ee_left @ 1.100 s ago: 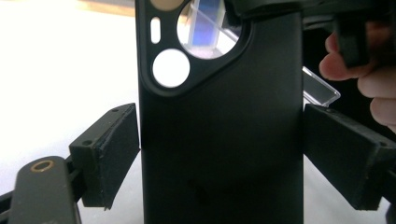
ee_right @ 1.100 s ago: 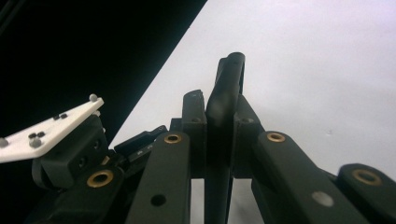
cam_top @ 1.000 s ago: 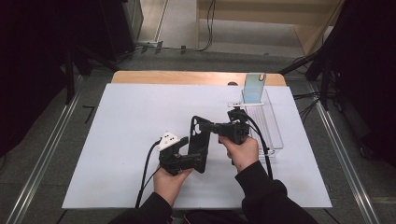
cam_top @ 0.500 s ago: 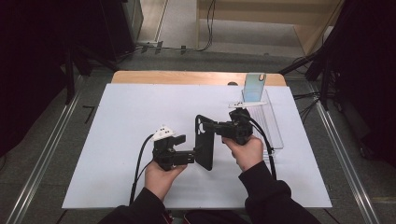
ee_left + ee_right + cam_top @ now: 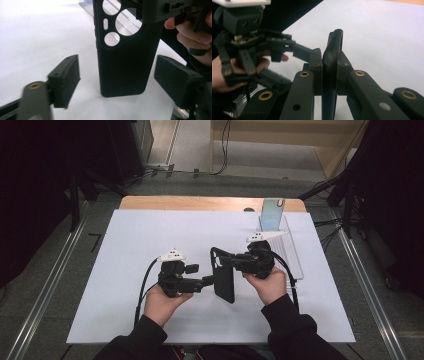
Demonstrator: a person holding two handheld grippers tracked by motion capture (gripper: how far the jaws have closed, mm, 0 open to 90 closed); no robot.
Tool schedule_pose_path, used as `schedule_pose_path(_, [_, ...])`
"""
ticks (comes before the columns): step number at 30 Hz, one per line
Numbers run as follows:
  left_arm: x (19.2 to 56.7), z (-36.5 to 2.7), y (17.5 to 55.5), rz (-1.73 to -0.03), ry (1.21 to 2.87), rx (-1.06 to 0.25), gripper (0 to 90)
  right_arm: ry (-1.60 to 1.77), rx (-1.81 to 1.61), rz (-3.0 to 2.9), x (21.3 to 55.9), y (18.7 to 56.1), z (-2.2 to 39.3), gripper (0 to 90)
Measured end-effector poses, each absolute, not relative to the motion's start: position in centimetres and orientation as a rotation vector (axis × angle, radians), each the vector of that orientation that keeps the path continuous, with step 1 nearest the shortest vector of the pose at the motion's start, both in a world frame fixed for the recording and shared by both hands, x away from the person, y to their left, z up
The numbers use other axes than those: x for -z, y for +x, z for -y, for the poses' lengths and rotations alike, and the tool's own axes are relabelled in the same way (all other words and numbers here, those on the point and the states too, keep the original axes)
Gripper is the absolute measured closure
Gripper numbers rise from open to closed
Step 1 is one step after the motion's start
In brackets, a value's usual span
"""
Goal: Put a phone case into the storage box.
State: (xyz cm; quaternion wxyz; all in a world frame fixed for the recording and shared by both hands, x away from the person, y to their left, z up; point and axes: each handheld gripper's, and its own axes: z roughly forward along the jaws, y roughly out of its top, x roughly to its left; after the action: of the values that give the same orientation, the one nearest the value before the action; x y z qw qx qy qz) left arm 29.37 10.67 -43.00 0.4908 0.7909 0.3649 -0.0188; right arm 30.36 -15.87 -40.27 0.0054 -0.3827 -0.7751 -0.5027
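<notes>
High view: black phone case held upright above table between both hands, long axis running toward person. Right gripper clamped on case upper part, near camera cut-outs. Left gripper released, jaws just been narrowing, case lower end seen between pads, untouched. Left jaws nearer free end; case lies straight ahead of them, broad back facing.
</notes>
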Motion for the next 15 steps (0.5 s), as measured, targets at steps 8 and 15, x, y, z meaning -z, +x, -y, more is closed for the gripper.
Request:
schedule_pose_path(8, [42.2, -11.2, 30.0, -0.815, 1.981, 0.079, 25.0, -1.09, 1.572, 2.459, 40.2, 30.0, 16.4, 77.9])
schedule_pose_path(15, [41.7, -11.8, 30.8, -0.731, 1.995, 0.136, 25.0, -0.989, 1.588, 2.435, 40.3, 29.9, 16.5, 77.8])
